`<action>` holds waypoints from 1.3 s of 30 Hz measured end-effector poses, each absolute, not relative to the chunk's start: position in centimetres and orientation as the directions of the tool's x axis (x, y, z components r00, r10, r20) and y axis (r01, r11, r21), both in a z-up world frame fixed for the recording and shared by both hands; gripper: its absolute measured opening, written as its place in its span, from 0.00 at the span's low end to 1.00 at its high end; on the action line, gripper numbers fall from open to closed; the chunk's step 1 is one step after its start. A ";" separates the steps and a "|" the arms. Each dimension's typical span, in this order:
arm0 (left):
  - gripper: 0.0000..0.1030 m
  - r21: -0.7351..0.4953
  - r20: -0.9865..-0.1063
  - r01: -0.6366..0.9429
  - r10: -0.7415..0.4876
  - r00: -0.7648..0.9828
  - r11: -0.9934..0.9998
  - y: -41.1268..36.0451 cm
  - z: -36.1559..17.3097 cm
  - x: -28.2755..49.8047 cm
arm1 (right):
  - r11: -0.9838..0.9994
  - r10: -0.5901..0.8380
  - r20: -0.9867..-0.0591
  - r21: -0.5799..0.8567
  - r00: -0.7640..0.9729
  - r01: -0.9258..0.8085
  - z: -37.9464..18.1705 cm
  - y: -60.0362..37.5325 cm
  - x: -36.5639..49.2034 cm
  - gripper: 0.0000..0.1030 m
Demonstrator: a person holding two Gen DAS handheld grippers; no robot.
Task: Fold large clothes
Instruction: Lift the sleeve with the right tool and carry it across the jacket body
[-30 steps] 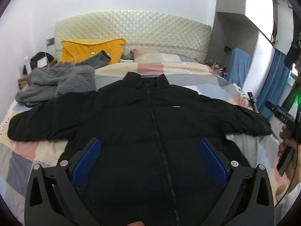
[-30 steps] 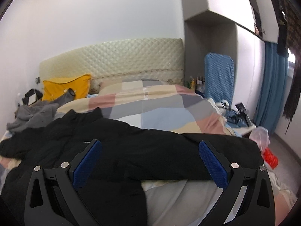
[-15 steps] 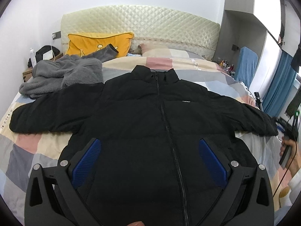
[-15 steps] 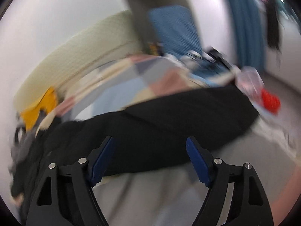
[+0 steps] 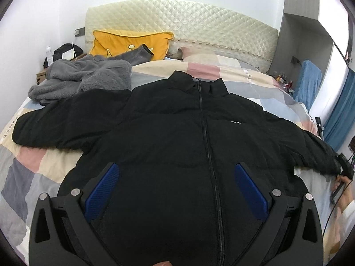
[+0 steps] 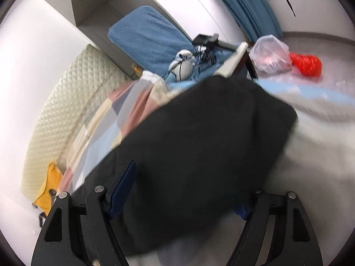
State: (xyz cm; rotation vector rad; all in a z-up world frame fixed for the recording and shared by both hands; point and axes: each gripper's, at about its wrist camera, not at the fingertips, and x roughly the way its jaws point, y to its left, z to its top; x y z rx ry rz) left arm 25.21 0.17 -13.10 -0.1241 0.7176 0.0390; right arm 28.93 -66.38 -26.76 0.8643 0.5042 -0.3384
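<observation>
Jacket sleeve [image 6: 199,155] between right tongs [image 6: 184,195]

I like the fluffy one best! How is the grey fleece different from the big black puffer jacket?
The grey fleece lies crumpled in a heap; the black puffer jacket lies spread flat, sleeves out. The fleece looks fuzzy, the jacket smooth and quilted, with a zip. Both lie on the patchwork bed.

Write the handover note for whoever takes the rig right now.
Left gripper: open, over the lower front of the black jacket, holding nothing.
Right gripper: jaws closing around the jacket's sleeve end; pads not clearly pressing yet.
Jacket: spread front up, zipped, both sleeves out, on the patchwork bed cover; grey fleece lies near its far sleeve.
Done: laid flat. Left: all folds.
</observation>
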 end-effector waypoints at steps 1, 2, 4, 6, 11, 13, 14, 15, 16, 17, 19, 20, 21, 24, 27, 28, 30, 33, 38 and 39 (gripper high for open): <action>1.00 -0.091 -0.651 -0.079 0.001 0.759 0.993 0.0 -13.1 25.3 | 0.597 -0.094 -0.547 0.637 0.832 0.487 -26.8 -67.1 29.5 0.62; 1.00 -0.082 -0.645 -0.083 0.010 0.764 0.993 0.0 -13.2 25.4 | 0.590 -0.109 -0.548 0.636 0.830 0.498 -26.9 -67.8 29.8 0.59; 1.00 -0.068 -0.642 -0.093 0.028 0.766 0.993 0.2 -13.4 25.8 | 0.580 -0.130 -0.547 0.635 0.827 0.511 -27.2 -68.8 30.2 0.38; 1.00 -0.075 -0.653 -0.090 0.019 0.757 0.993 0.4 -13.8 26.3 | 0.584 -0.125 -0.539 0.639 0.833 0.501 -27.3 -69.6 30.5 0.28; 1.00 -0.010 -0.671 -0.108 0.074 0.738 0.994 1.1 -16.3 27.2 | 0.651 -0.182 -0.548 0.555 0.817 0.518 -25.2 -70.0 31.5 0.10; 1.00 -0.060 -0.712 -0.127 0.047 0.701 0.990 1.8 -17.2 27.7 | 0.636 -0.237 -0.506 0.564 0.829 0.526 -23.9 -69.8 31.1 0.07; 1.00 -0.097 -0.724 -0.131 0.020 0.689 0.987 2.2 -17.3 27.8 | 0.634 -0.255 -0.482 0.571 0.838 0.521 -23.0 -69.5 30.9 0.07; 1.00 -0.114 -0.727 -0.136 0.011 0.687 0.984 2.3 -17.1 27.8 | 0.638 -0.266 -0.477 0.564 0.838 0.524 -22.3 -69.5 31.1 0.06; 1.00 -0.123 -0.725 -0.139 0.007 0.689 0.983 2.3 -16.8 27.7 | 0.639 -0.273 -0.473 0.562 0.838 0.525 -21.6 -69.5 31.2 0.06; 1.00 -0.122 -0.718 -0.137 0.008 0.696 0.983 2.3 -16.2 27.6 | 0.641 -0.280 -0.471 0.557 0.836 0.528 -20.9 -69.6 31.3 0.06; 1.00 -0.077 -0.701 -0.139 0.045 0.711 0.987 1.7 -15.2 27.3 | 0.639 -0.291 -0.468 0.554 0.834 0.534 -19.7 -69.9 31.3 0.06; 1.00 -0.032 -0.683 -0.121 0.067 0.727 0.992 1.3 -14.7 27.0 | 0.639 -0.287 -0.465 0.559 0.838 0.529 -19.2 -69.9 31.5 0.06; 1.00 0.012 -0.675 -0.098 0.080 0.734 0.995 1.1 -14.7 26.8 | 0.646 -0.288 -0.465 0.551 0.837 0.528 -18.4 -69.8 31.6 0.06; 1.00 0.115 -0.665 -0.087 0.141 0.734 0.990 0.8 -15.1 26.1 | 0.673 -0.290 -0.430 0.543 0.855 0.502 -15.4 -68.6 31.4 0.06; 1.00 0.103 -0.681 -0.065 0.118 0.723 0.993 1.1 -15.4 26.0 | 0.717 -0.279 -0.388 0.524 0.878 0.460 -11.4 -66.8 31.3 0.07; 1.00 0.108 -0.681 -0.064 0.121 0.722 0.992 1.1 -15.3 26.0 | 0.739 -0.276 -0.375 0.506 0.885 0.445 -9.7 -66.0 31.2 0.07; 1.00 0.117 -0.676 -0.061 0.125 0.726 0.991 1.3 -15.1 25.7 | 0.768 -0.265 -0.350 0.487 0.899 0.416 -6.8 -64.5 31.0 0.07; 1.00 0.109 -0.668 -0.057 0.115 0.736 0.992 1.6 -14.7 25.0 | 0.802 -0.244 -0.303 0.471 0.921 0.367 -2.5 -61.6 30.4 0.07; 1.00 0.148 -0.627 -0.063 0.143 0.766 0.987 2.0 -13.9 23.6 | 0.848 -0.217 -0.212 0.442 0.953 0.292 3.6 -55.7 29.2 0.07; 1.00 0.154 -0.615 -0.071 0.152 0.774 0.986 2.3 -13.7 23.4 | 0.860 -0.205 -0.199 0.430 0.958 0.274 4.7 -54.3 29.0 0.07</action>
